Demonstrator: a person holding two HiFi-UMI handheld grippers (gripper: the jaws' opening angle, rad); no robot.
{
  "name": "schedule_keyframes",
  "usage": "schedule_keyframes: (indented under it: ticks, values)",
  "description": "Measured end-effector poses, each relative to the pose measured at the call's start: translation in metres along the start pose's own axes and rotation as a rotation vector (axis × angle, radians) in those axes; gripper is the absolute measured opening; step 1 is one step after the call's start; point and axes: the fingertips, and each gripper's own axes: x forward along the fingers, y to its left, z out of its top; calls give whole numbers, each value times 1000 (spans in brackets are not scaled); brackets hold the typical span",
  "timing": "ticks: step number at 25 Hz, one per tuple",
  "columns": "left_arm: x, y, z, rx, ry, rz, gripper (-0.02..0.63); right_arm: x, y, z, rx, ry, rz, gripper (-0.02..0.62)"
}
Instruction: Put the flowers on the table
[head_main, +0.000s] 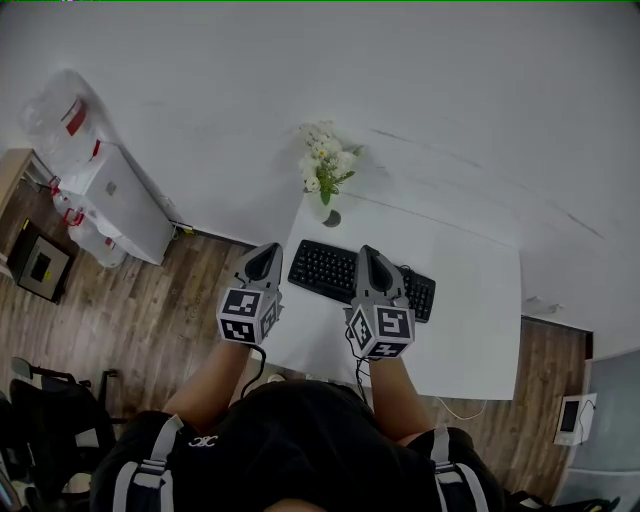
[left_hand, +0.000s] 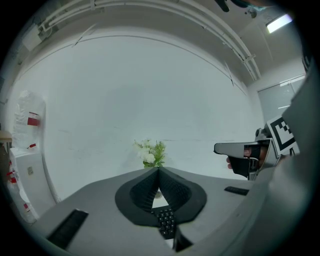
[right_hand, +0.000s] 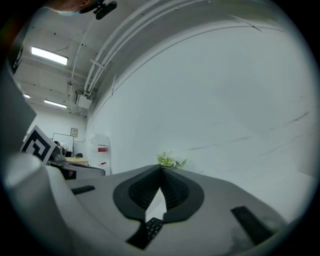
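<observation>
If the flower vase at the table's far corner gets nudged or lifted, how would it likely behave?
The vase looks small under a wide bouquet, so it is probably top-heavy and apt to tip. It stands near the table edge, so a push could send it off. The bouquet likely flexes if squeezed.

Bare left forearm (head_main: 205, 388) and right forearm (head_main: 397, 395) reach forward side by side, the left gripper (head_main: 264, 252) and right gripper (head_main: 369, 254) held roughly level and parallel, clearly apart. A marker cube (head_main: 246, 313) sits behind each pair of fingers (left_hand: 145, 187), which meet at their tips, closed on nothing.
</observation>
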Motion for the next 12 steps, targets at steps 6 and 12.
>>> schedule_keyframes:
  ticks: [6,12]
  values:
    - [-4,-1,1,5,-4,-2,2,-2,3,0,-23,5,-4,3]
    - [0,1,0,3,-2,0,2,2,1,0,-22,9,-7,3]
